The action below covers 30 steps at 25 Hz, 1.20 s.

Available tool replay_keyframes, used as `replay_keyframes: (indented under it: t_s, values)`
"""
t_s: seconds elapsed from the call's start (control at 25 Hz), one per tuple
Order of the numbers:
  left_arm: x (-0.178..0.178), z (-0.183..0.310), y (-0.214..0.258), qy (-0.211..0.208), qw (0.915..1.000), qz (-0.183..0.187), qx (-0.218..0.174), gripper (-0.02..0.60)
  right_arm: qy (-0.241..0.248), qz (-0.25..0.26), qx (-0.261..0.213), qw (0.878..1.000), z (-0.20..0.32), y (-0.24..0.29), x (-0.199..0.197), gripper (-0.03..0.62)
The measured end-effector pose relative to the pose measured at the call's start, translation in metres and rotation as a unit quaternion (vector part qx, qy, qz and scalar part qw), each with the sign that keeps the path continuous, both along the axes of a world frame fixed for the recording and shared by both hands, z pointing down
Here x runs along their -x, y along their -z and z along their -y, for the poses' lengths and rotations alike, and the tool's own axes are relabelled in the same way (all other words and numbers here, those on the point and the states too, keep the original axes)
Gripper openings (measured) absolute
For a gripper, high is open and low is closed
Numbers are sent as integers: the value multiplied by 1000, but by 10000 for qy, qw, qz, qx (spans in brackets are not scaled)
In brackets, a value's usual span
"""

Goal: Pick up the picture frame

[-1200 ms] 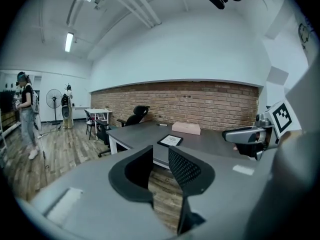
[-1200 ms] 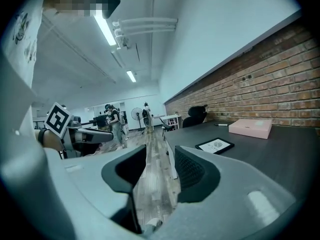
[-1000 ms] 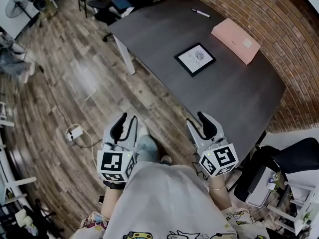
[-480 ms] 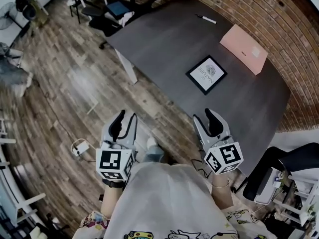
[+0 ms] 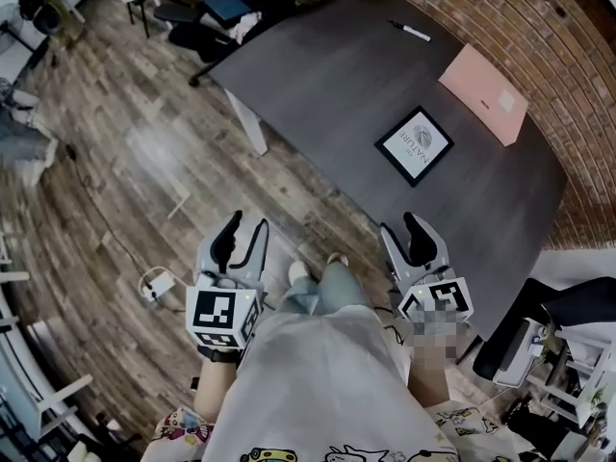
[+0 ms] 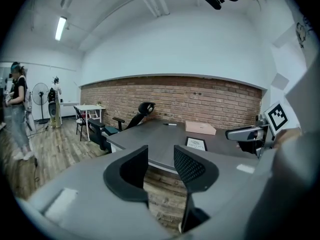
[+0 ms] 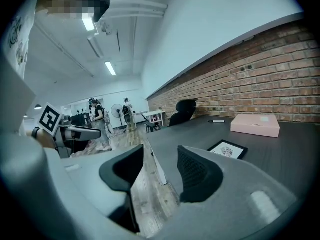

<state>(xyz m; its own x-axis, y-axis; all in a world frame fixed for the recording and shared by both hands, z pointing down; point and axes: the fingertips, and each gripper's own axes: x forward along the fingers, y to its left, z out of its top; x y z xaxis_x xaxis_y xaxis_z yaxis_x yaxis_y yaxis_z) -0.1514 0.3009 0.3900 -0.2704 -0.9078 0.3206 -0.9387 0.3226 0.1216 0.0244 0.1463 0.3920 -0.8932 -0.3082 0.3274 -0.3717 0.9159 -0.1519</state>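
Note:
The picture frame (image 5: pixel 415 144), black-edged with a white print, lies flat on the dark grey table (image 5: pixel 327 75); it also shows in the left gripper view (image 6: pixel 196 144) and the right gripper view (image 7: pixel 228 149). My left gripper (image 5: pixel 241 234) hangs over the wood floor, short of the table, jaws opening with nothing between them. My right gripper (image 5: pixel 408 238) is at the table's near edge, well short of the frame, jaws opening and empty.
A pink flat box (image 5: pixel 484 81) and a marker pen (image 5: pixel 410 31) lie on the table beyond the frame. A brick wall (image 5: pixel 539 27) runs behind the table. Office chairs (image 5: pixel 217 12) stand at the far end. A person (image 6: pixel 17 109) and a fan (image 6: pixel 39 96) are far left.
Both grippers have moved forward toward the table, and their jaws stand wider apart. The frame now sits farther right and lower in the head view.

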Motion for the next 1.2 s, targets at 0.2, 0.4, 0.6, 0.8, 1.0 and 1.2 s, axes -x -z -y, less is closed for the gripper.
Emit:
replay_keyframes:
  t_s: [0.2,0.4,0.6,0.8,1.0,1.2]
  values:
    - [0,18,-11,-207,9996,-164,91,175,-216,-127,89,9996,17,-8,-3,219]
    - [9,49,-14,-388,9991,-129,103,175,-434,-170,212,9987,42,-18,-1,230]
    - [20,98,-9,-711,9974,-32,103,173,-766,-92,224,9968,84,-19,3,233]
    - [35,168,4,-1123,9936,109,47,173,-1172,19,214,9929,136,-11,7,233]
    - [39,237,24,-1521,9880,240,-75,175,-1470,159,89,9890,186,8,9,233]
    - [27,289,29,-1934,9806,277,-176,175,-1778,258,17,9837,218,14,-1,233]
